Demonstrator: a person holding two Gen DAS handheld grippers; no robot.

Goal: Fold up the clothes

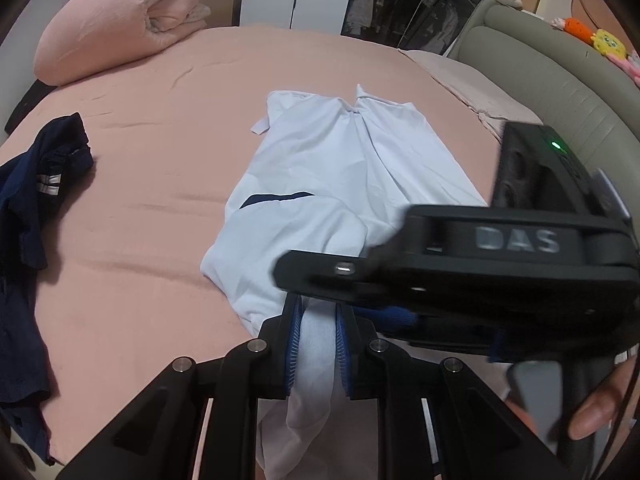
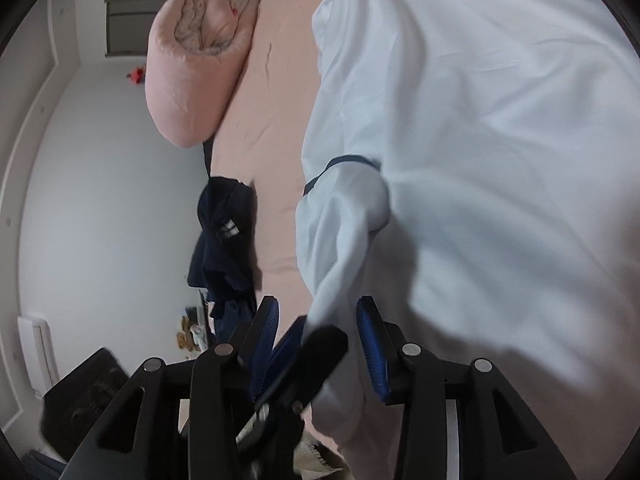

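My left tool (image 1: pixel 316 344) is pinching the near hem of the pale blue shirt (image 1: pixel 340 168) on the bed (image 1: pixel 160 160), right tool (image 2: pixel 318 336) hangs open, so one-sided pulling could skew the fold.

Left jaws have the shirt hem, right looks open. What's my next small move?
Probably carry the left gripper forward to lay the hem toward the collar. Its jaws pinch the light blue shirt, which lies narrowed on the bed; the right gripper stands open, pressing nothing, and should clear away first.
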